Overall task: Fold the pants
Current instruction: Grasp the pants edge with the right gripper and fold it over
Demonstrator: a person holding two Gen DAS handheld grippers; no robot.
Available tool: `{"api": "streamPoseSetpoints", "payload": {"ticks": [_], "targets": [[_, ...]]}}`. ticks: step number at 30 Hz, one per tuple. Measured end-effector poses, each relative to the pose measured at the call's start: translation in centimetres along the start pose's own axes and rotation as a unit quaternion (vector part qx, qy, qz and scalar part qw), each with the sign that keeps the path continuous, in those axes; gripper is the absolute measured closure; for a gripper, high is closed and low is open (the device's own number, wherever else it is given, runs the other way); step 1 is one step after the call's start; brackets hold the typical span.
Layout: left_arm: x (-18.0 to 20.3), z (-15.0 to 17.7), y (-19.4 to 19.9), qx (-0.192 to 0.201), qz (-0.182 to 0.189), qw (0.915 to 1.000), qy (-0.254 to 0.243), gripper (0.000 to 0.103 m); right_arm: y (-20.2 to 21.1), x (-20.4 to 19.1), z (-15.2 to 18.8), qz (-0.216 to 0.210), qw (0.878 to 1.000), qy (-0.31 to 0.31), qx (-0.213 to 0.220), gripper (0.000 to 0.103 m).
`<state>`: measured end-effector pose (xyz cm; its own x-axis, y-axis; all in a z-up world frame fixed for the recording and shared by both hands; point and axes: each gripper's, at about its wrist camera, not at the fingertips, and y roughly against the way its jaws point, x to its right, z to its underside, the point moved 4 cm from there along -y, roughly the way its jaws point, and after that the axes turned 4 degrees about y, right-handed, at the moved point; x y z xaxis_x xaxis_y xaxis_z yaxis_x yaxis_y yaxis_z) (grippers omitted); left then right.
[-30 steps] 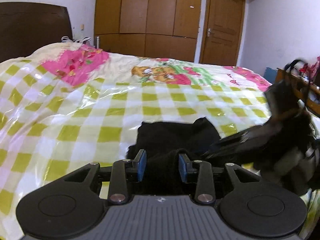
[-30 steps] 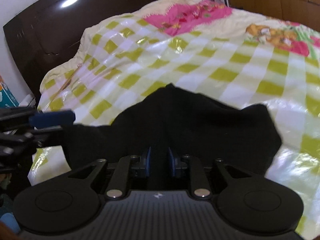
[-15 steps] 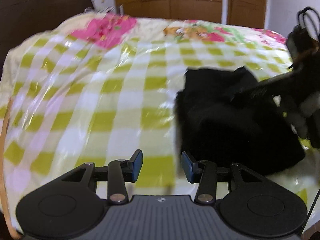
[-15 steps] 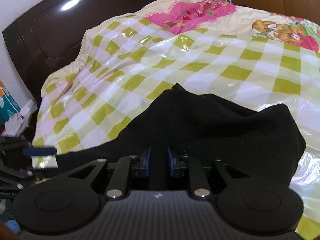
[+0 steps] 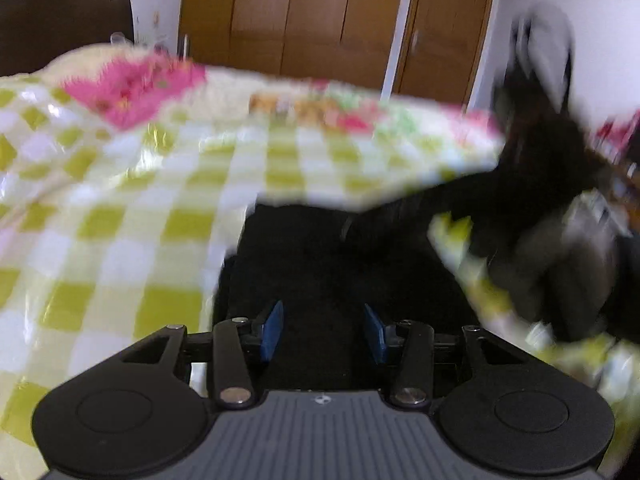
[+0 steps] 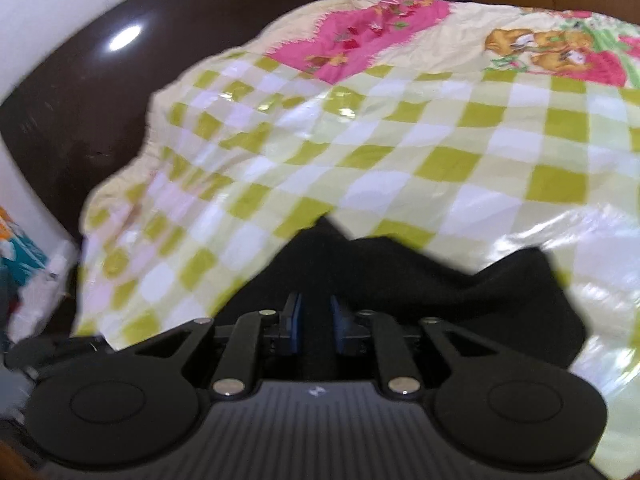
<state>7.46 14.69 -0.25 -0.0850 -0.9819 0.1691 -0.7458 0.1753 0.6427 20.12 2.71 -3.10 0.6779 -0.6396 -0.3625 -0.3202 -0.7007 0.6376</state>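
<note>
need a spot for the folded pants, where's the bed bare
Bare checked bedspread runs from the pants up to the pink patch and bear print, and left toward the headboard. The near edge is crowded: pants there, the right gripper shut on them, the open left gripper over them.

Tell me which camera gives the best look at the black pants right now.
The right wrist view. It is fairly sharp and shows the black pants spread on the checked bedspread, fabric between the right gripper fingers. The left wrist view is motion-blurred; the pants there are a dark mass beyond the open left gripper.
</note>
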Motion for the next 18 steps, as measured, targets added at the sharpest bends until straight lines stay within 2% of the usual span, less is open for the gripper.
{"api": "streamPoseSetpoints", "payload": {"ticks": [1,2,4,7,9,10,11,13,14,17,18], "targets": [[-0.3,0.6,-0.9,-0.01,-0.012,0.9998,-0.009,0.046,-0.3,0.6,-0.2,0.013,1.0,0.001,-0.004,0.1],[-0.5,0.9,-1.1,-0.007,-0.008,0.9999,-0.009,0.045,-0.9,1.7,-0.5,0.016,1.0,-0.01,-0.009,0.103],[-1.0,1.0,-0.9,0.005,0.007,1.0,0.001,0.045,-2.2,3.7,-0.5,0.011,0.999,-0.038,-0.016,0.103],[-1.3,0.4,-0.8,0.002,0.001,1.0,0.004,0.045,-3.3,5.3,-0.6,0.034,0.998,-0.059,-0.012,0.103],[-1.3,-0.1,0.3,0.005,-0.003,1.0,-0.001,0.046,-2.5,5.8,-0.8,0.049,0.996,-0.07,0.001,0.103],[-1.2,-0.5,0.7,0.012,-0.003,0.9999,-0.007,0.046,-1.7,5.7,-1.0,0.049,0.996,-0.067,0.014,0.1],[-1.4,-1.0,0.8,0.018,-0.008,0.9997,-0.011,0.046,-0.8,5.4,-1.2,0.05,0.997,-0.061,0.027,0.091],[-1.9,-1.2,1.3,0.028,-0.016,0.9994,-0.013,0.046,0.3,4.1,-1.8,0.043,0.997,-0.04,0.04,0.091],[-2.3,-1.2,1.0,0.023,-0.02,0.9995,-0.007,0.046,0.4,3.0,-2.1,0.027,0.999,-0.02,0.041,0.092],[-3.3,-0.3,0.1,0.006,-0.031,0.9995,0.008,0.046,-0.7,0.0,-2.7,0.034,0.997,0.046,0.043,0.091],[-3.4,0.0,-0.1,-0.002,-0.035,0.9994,0.007,0.045,-1.4,-0.5,-2.7,0.024,0.998,0.054,0.033,0.091]]}}
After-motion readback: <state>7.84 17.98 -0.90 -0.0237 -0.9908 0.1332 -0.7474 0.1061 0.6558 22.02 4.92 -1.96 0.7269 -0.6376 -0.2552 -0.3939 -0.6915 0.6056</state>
